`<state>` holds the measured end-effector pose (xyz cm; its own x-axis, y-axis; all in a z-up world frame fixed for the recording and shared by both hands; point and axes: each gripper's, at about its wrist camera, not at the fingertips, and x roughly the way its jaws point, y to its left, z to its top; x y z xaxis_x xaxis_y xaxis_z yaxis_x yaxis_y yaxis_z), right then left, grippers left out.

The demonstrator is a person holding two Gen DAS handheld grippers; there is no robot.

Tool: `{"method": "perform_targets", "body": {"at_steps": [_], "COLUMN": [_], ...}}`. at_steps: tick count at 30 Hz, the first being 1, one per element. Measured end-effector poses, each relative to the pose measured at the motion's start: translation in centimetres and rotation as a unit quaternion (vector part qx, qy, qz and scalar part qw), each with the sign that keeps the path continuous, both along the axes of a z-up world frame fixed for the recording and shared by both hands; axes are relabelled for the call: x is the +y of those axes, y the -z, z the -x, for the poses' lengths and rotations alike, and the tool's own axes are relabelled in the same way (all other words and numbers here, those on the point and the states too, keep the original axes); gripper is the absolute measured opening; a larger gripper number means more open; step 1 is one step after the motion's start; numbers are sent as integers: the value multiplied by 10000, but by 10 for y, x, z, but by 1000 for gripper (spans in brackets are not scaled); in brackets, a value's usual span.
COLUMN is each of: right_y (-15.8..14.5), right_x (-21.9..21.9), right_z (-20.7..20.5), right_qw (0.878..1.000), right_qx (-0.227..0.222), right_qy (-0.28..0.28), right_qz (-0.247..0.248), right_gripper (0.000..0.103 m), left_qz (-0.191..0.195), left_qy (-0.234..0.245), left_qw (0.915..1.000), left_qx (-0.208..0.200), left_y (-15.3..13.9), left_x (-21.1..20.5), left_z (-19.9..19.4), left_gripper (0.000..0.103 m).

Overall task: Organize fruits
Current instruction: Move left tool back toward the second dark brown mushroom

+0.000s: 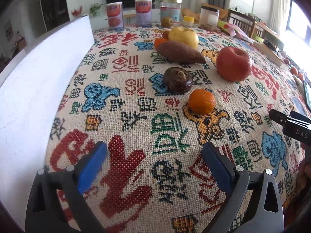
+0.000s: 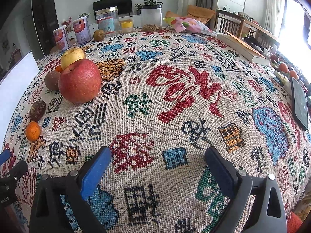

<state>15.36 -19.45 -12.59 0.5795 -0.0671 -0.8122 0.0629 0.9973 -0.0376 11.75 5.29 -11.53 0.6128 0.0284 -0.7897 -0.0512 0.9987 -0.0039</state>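
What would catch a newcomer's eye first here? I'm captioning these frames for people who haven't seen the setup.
The loud woven tablecloth fills both views. On it, ahead of the open left gripper, lies a loose cluster: a red apple, a small orange, a dark round fruit, a sweet potato and a yellow apple. The right gripper is open over bare cloth.

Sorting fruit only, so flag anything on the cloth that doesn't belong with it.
A sweet potato lies among the fruit, between the yellow apple and the red apple: a root vegetable, not a fruit. Nothing looks spilled or damaged.
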Motion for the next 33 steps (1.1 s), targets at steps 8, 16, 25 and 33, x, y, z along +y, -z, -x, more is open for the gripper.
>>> {"method": "perform_targets", "body": {"at_steps": [8,16,25,33], "right_y": [0,1,1,1], "right_x": [0,-1,-1,-1], "right_z": [-2,-2,-2,-2], "right_qw": [10000,10000,10000,10000], "right_qx": [35,48,47,47], "right_qy": [61,83,82,83], "right_qz": [-7,-20,-21,-21], "right_gripper": [101,103,103,103], "left_qz": [21,18,16,-2], "left_qy": [-4,-5,-6,-27], "left_qw": [10000,10000,10000,10000], "left_qx": [10,10,11,10], "left_y": [0,0,0,-1], "left_x": [1,1,0,1], "left_z": [-2,-1,-1,-2], "left_gripper": [100,100,100,100]}}
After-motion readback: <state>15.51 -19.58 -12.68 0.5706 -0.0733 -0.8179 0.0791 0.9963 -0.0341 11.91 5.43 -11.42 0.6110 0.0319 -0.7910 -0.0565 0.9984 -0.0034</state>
